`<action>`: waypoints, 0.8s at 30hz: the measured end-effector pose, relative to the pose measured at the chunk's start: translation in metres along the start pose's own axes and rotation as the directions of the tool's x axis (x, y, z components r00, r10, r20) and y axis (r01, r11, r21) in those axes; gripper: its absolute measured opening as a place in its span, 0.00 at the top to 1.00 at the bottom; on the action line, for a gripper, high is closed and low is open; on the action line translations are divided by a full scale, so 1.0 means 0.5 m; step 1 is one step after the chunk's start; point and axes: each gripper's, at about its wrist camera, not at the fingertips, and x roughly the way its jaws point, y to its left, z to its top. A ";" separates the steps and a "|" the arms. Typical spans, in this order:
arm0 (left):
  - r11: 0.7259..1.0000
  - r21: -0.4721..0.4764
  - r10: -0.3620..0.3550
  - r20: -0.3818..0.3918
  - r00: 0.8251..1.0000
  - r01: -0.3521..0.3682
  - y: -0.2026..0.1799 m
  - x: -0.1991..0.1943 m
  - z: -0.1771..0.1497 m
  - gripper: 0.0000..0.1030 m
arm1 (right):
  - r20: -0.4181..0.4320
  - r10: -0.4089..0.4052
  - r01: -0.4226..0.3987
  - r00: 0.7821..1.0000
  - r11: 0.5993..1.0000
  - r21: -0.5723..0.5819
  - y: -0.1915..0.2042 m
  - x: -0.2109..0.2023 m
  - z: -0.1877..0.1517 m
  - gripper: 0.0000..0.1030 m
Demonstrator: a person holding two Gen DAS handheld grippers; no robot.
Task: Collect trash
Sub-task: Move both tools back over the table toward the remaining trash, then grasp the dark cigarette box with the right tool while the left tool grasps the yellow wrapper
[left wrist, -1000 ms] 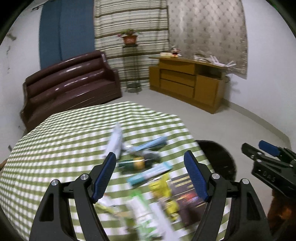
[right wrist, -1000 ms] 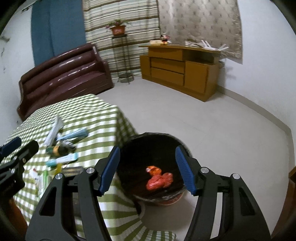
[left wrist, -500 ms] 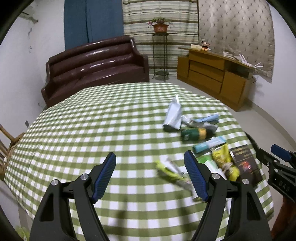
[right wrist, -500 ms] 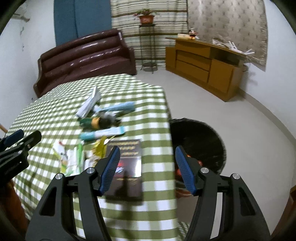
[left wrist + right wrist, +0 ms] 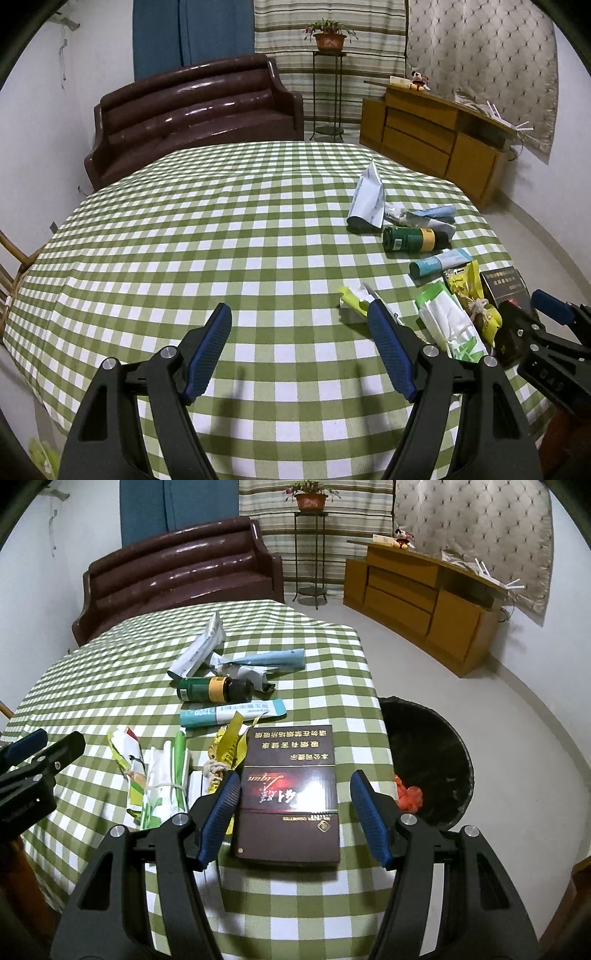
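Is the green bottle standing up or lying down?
Lying down. The green bottle rests on its side on the checked tablecloth, its dark cap end pointing toward the bin.

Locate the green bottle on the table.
Right wrist view: the green bottle lies on its side mid-table, between crumpled paper behind and a teal sachet in front.

— How are your grippers set?
— Your left gripper [image 5: 299, 350] fills the lower middle of its view, jaws parted, nothing between the blue pads [image 5: 207, 350]. Your right gripper [image 5: 293, 814] sits likewise, jaws parted and holding nothing, both tilted downward, side by side.
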 end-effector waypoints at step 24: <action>1.000 -0.013 -0.008 -0.031 0.999 0.007 0.001 0.013 -0.004 0.28 | -0.014 -0.023 0.023 1.000 1.000 0.007 -0.006 0.008 0.004 0.39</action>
